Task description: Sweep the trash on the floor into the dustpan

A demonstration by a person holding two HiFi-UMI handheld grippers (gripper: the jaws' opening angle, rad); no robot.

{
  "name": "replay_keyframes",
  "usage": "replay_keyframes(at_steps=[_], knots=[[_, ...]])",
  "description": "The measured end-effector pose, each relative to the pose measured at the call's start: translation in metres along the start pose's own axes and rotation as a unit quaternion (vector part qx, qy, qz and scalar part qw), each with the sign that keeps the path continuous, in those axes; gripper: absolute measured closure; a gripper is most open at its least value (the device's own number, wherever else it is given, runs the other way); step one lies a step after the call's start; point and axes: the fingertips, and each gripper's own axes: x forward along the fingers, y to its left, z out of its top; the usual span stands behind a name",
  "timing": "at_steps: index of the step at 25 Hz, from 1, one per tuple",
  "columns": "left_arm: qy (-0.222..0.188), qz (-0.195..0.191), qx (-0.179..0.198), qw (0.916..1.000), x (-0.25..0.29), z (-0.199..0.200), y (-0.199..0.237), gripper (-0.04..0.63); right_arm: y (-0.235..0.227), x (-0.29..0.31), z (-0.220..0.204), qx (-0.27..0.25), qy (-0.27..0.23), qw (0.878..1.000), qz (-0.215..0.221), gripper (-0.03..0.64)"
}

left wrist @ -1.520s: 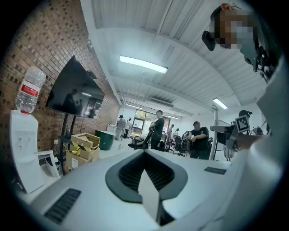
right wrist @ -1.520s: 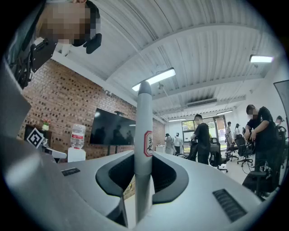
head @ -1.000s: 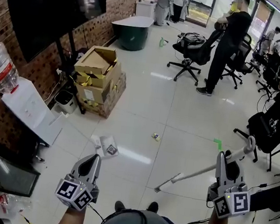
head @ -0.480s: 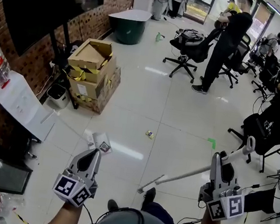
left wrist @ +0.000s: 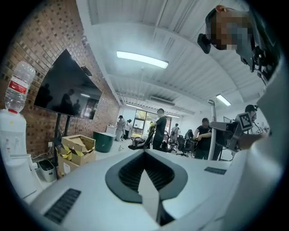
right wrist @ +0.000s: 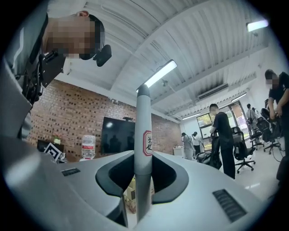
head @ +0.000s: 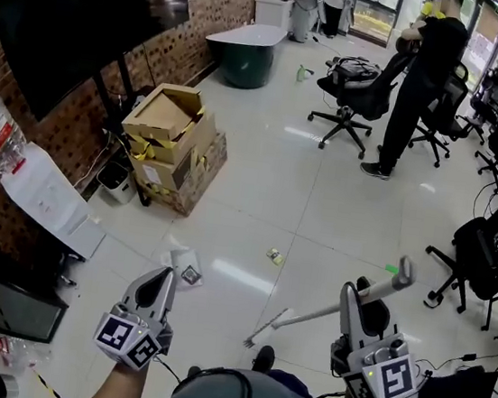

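Note:
My right gripper [head: 356, 299] is shut on a grey broom handle [head: 316, 313], at the lower right of the head view. The handle slants from its top end near a green scrap [head: 391, 268] down to the narrow broom head [head: 261, 332] on the white floor tiles. In the right gripper view the handle [right wrist: 143, 135] stands upright between the jaws of that gripper [right wrist: 140, 185]. My left gripper [head: 164, 277] hangs at lower left, shut with nothing in it [left wrist: 149, 182]. A small piece of trash [head: 275, 257] lies ahead. A crumpled white object [head: 181, 261] lies beyond the left gripper.
Stacked cardboard boxes [head: 171, 142] and a water dispenser [head: 53, 200] line the brick wall at left under a wall TV [head: 82, 12]. Office chairs [head: 359, 88], a standing person [head: 426, 76] and another chair [head: 488, 248] fill the back and right. Cables [head: 442, 392] trail at lower right.
My right gripper has shifted left and nearer with the broom, and the broom head has slid left over the tiles. The left gripper has hardly moved.

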Motion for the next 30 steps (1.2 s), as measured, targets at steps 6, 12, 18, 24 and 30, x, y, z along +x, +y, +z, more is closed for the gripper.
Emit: replay_keyframes(at_steps=[6, 12, 18, 24, 30], knots=[[0.007, 0.051, 0.001, 0.9987, 0.072, -0.006, -0.035, 0.578, -0.088, 0.023, -0.021, -0.004, 0.007, 0.999, 0.032, 0.522], [0.025, 0.044, 0.015, 0.9986, 0.130, -0.002, -0.050, 0.578, -0.166, 0.059, -0.034, -0.024, 0.004, 1.000, 0.014, 0.522], [0.023, 0.035, 0.019, 0.9989, 0.184, 0.008, -0.020, 0.578, -0.222, 0.095, -0.051, -0.028, 0.007, 0.999, -0.041, 0.522], [-0.004, 0.016, 0.010, 0.9998, 0.215, 0.033, 0.027, 0.578, -0.240, 0.134, -0.062, -0.038, 0.019, 0.995, -0.089, 0.522], [-0.006, 0.009, 0.011, 0.9999, 0.227, 0.043, 0.096, 0.578, -0.253, 0.176, -0.094, -0.048, 0.035, 0.984, -0.168, 0.522]])
